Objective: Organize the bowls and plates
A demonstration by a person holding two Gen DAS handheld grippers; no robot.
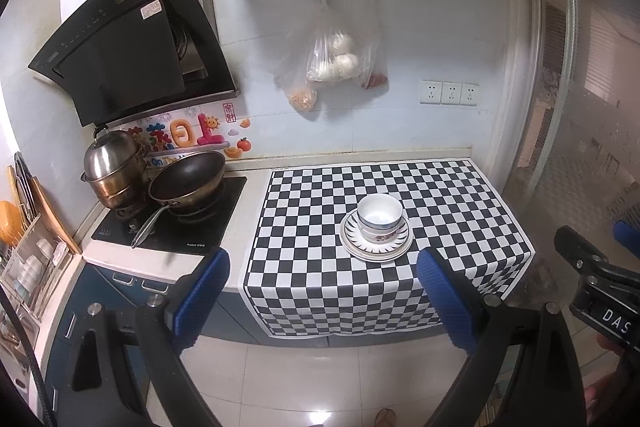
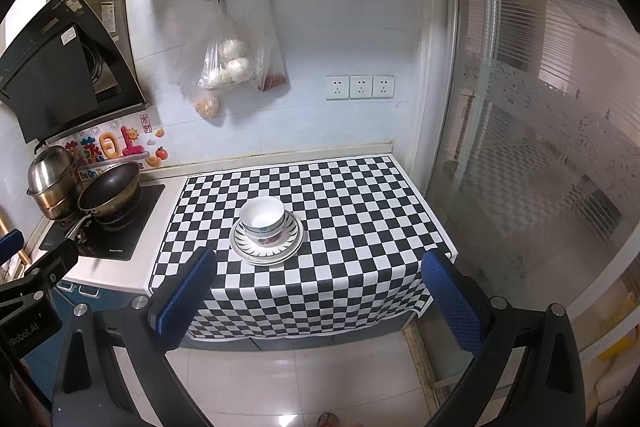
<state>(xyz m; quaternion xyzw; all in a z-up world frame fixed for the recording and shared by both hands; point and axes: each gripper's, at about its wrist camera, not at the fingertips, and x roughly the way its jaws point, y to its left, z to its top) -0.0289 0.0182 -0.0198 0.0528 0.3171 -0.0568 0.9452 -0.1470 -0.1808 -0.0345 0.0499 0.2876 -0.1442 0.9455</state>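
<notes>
On the black-and-white checkered cloth [image 1: 384, 179], nested white ceramic bowls [image 1: 379, 217] sit centred on stacked round patterned plates [image 1: 374, 247], a compact pile that looks already organized. The left gripper [image 1: 324, 291] and right gripper [image 2: 320, 293] hang well back over the floor, jaws wide apart and empty.
</notes>
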